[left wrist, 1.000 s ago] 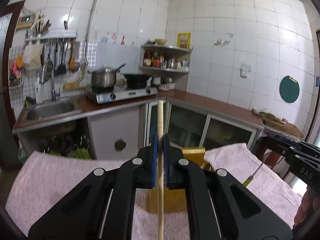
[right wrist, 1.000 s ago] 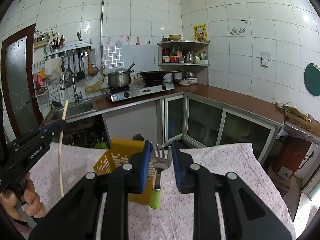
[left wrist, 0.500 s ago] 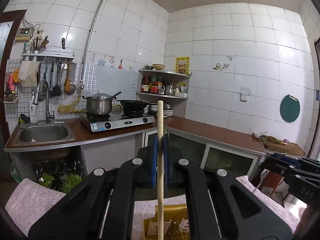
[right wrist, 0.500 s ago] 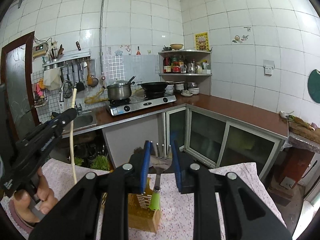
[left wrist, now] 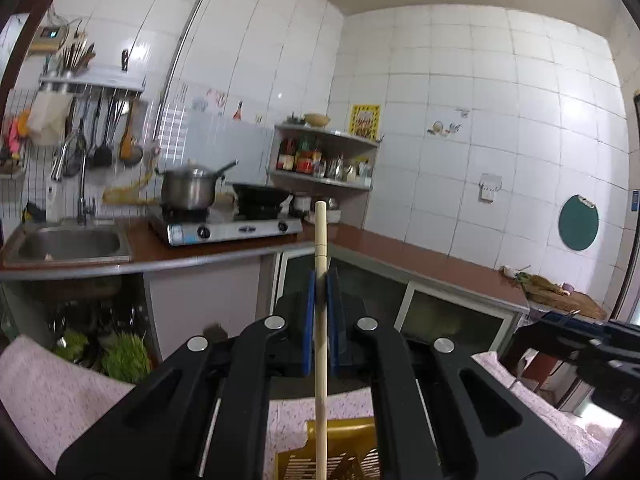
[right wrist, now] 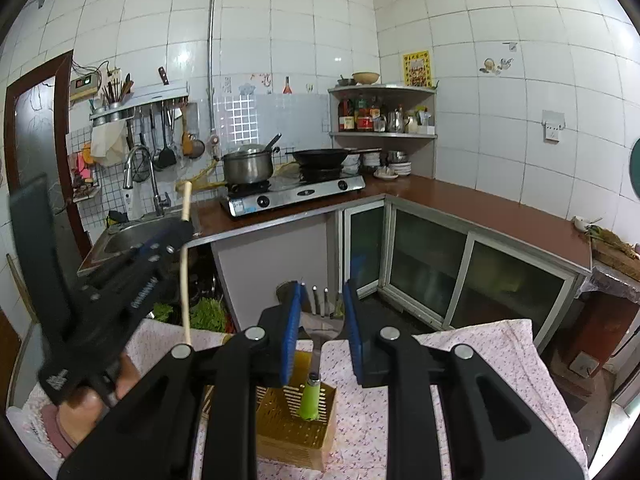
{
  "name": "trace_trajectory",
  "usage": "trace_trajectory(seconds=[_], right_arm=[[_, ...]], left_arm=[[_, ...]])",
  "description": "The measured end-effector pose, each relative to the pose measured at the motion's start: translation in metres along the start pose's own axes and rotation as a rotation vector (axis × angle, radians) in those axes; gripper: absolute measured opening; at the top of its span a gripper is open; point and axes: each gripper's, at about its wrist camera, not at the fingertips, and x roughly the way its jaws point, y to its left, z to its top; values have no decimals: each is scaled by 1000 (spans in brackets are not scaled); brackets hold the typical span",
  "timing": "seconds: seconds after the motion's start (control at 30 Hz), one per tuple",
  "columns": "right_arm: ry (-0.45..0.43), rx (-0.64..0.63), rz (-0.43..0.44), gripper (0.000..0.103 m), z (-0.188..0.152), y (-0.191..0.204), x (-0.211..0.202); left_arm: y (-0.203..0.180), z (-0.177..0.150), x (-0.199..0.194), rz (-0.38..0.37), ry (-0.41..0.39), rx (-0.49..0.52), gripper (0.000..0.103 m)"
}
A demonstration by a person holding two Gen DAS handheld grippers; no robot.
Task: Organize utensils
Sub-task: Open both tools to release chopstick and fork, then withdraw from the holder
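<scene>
Both grippers have lifted since a second ago, and the yellow holder has slid toward the bottom of each view while more of the cupboards shows beyond. Nearest in, the left gripper is clamped hard on a pale wooden chopstick, which stands upright between the blue pads, its tip poking up above them and its lower end running down over the yellow slotted utensil holder below. Over on the other side, the right gripper grips a fork by its metal neck, tines pointing up and away, green handle hanging down right over the holder's open top. That holder sits on a table with a pink flowered cloth. In the right wrist view a person's hand holds the left gripper at the lower left. Farther back, leafy greens lie under the counter. Beyond that comes the brown counter with its sink, the two-burner stove carrying a steel pot and a black wok, then the corner shelf of bottles against white tile.
</scene>
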Motion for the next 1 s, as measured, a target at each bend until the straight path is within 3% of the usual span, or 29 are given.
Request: trace_trajectory(seconds=[0.33,0.7,0.77,0.83,0.87,0.9,0.93,1.0], right_arm=[[88,-31,2,22,-44,4,43],[133,-12,-45,23,-85,4,80],[130,19,-45,23,-87,1,82],[140,50,-31,23,-87,-4,80],[142,58,-31,27,-86,-6,78],[142,63,-31,40,-85,-7,73],[135,65,-32,47,-83,-9,66],[103,75,-38,52,-78,-13,48]], left_arm=[[7,-55,17,72,114,94,4],[30,-79,4,134,191,58,9],[29,-78,-2,139,195,60,15],[31,-74,-12,148,192,53,33],[32,-72,-17,149,188,49,37],[33,-68,-25,151,183,43,44],[34,-65,-33,153,180,39,53],[37,-58,-50,169,178,36,65]])
